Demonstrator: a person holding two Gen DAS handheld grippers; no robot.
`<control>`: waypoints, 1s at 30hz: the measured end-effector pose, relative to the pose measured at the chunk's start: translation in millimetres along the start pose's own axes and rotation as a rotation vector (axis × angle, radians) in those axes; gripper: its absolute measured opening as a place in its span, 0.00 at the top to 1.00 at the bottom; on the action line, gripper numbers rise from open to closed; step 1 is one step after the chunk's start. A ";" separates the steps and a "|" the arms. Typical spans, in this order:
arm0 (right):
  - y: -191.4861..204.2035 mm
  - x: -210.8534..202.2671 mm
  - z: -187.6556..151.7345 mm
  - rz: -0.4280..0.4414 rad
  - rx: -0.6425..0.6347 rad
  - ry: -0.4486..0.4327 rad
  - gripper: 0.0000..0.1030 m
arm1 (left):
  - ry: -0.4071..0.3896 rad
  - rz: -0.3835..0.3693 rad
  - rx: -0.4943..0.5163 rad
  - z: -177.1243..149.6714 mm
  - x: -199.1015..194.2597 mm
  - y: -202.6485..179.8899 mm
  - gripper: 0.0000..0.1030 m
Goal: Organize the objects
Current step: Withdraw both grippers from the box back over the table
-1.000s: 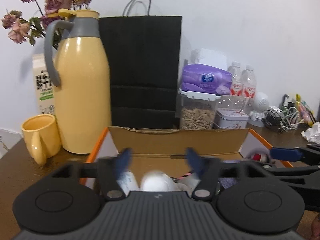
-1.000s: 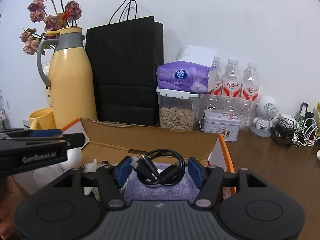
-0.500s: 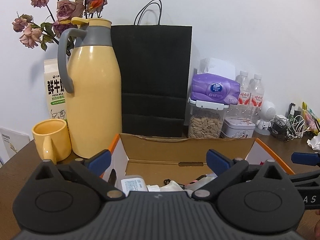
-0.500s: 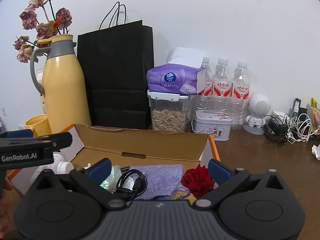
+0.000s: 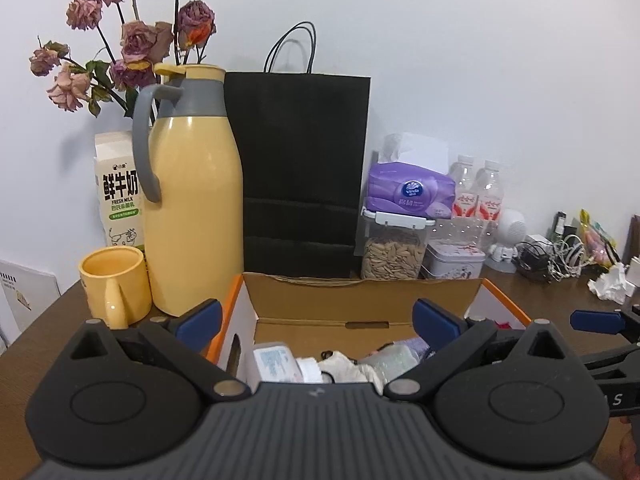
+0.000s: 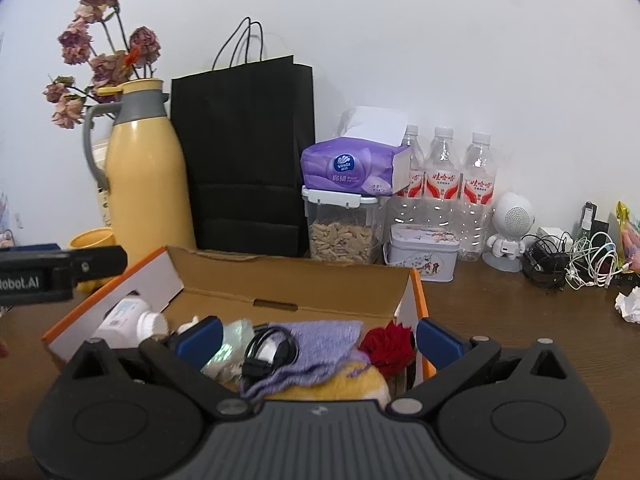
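Observation:
An open cardboard box [image 6: 296,280] with orange edges sits on the brown table and holds the sorted items. Inside lie a white bottle [image 6: 128,318], a coiled black cable [image 6: 272,350], a purple cloth [image 6: 324,336], a red rose [image 6: 388,346] and something yellow [image 6: 344,386]. My right gripper [image 6: 320,338] hovers over the box's near side, open, with nothing between its pads. My left gripper [image 5: 318,320] hangs over the same box [image 5: 360,300], also open and empty. The bottle [image 5: 276,362] and crumpled white material [image 5: 344,366] show below it.
Behind the box stand a yellow thermos [image 5: 192,216], a yellow mug [image 5: 114,284], a milk carton [image 5: 118,196], a black paper bag [image 5: 300,168], a seed jar topped with purple tissues [image 6: 340,232], a tin [image 6: 420,252] and water bottles [image 6: 440,184]. Tangled cables [image 6: 576,260] lie far right.
Both grippers' jaws have spread wide: the left let go of the white bottle, the right of the black cable. Both have drawn back and up from the box.

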State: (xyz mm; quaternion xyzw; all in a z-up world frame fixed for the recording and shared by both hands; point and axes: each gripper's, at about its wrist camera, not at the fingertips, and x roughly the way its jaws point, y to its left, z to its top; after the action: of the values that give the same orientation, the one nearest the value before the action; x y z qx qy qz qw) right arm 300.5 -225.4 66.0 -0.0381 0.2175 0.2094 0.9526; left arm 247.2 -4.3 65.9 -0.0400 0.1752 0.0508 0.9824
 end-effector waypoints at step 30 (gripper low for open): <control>24.2 -98.3 -92.7 0.175 -0.092 0.176 0.00 | 0.185 0.019 0.003 -85.8 -107.7 61.8 0.00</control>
State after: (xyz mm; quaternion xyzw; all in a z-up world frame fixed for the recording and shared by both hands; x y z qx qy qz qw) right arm 173.2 -256.2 25.0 -0.0809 0.2927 0.2973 0.9052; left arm 110.4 39.5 19.4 -0.0416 0.2656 0.0561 0.9616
